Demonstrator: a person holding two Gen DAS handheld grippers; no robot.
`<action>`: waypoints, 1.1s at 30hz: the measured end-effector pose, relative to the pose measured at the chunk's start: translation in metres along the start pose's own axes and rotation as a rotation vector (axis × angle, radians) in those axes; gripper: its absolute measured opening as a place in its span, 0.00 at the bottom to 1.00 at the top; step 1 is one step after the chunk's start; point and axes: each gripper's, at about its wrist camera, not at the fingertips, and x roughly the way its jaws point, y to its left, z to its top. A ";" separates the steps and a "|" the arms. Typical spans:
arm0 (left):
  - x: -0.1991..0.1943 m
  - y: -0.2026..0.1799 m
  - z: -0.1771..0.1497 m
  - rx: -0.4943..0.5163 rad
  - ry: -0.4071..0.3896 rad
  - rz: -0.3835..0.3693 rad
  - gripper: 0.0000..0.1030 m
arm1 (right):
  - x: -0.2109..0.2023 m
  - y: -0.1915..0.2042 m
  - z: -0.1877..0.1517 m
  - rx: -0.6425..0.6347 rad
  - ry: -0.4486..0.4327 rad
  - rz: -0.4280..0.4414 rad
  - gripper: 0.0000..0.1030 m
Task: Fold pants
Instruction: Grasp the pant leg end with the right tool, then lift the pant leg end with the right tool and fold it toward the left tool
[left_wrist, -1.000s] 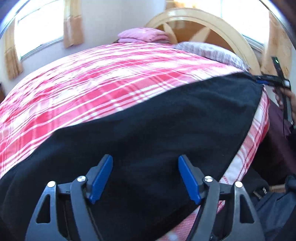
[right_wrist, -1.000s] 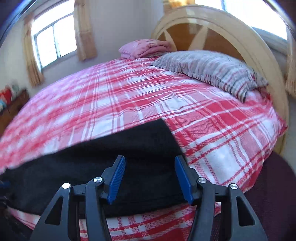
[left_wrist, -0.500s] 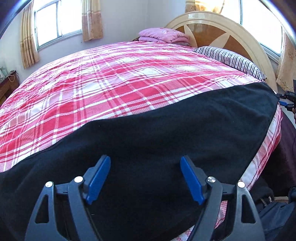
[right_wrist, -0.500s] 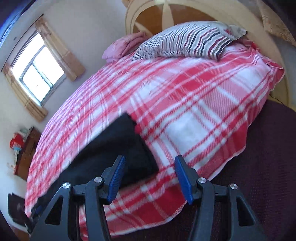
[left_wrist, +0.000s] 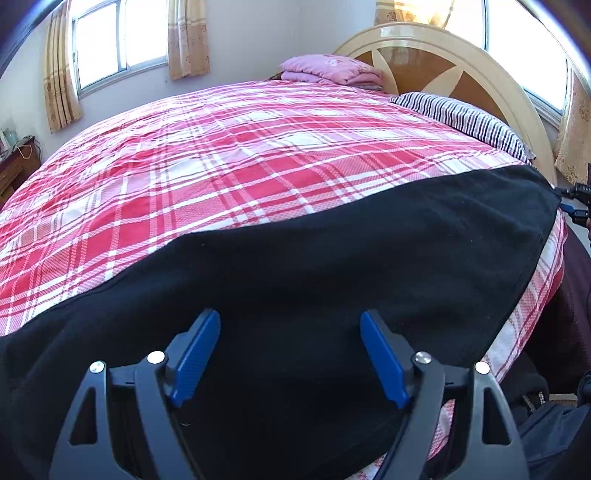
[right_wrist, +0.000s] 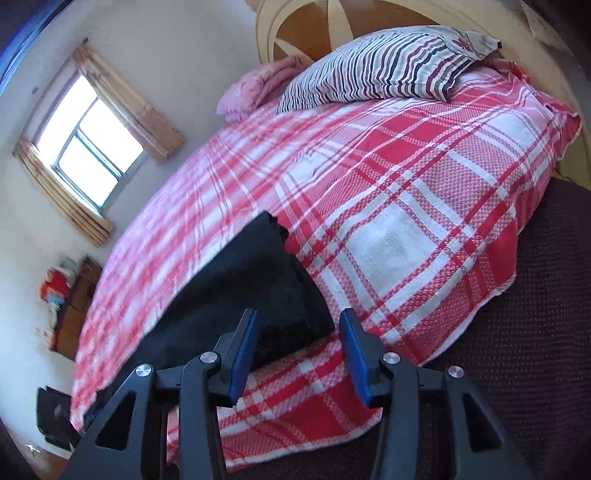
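Black pants lie stretched along the near edge of the red plaid bed. My left gripper hovers over their middle, open, with only flat cloth below its blue pads. In the right wrist view the pants' end reaches to the bed's edge. My right gripper stands at the near corner of that end, its jaws closing. The corner lies between the fingertips, but the pads do not press on it. In the left wrist view the right gripper shows at the pants' far right end.
A striped pillow and a folded pink blanket lie by the wooden headboard. Dark maroon cloth covers the bed's side. A low cabinet stands against the far wall under the window. A dark bag sits near the bed's edge.
The right gripper rolled and shifted to the pants' end corner, and its jaws have narrowed. The left gripper stayed over the pants, tilting slightly.
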 end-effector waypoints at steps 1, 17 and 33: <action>0.000 -0.001 0.000 0.006 -0.001 0.004 0.79 | 0.000 -0.003 0.000 0.015 -0.011 0.023 0.46; 0.000 -0.001 -0.001 0.017 -0.008 0.007 0.82 | 0.008 -0.020 -0.002 0.089 -0.041 0.151 0.14; -0.006 0.036 0.006 -0.057 0.034 0.058 0.82 | -0.035 0.119 -0.022 -0.297 -0.131 0.219 0.12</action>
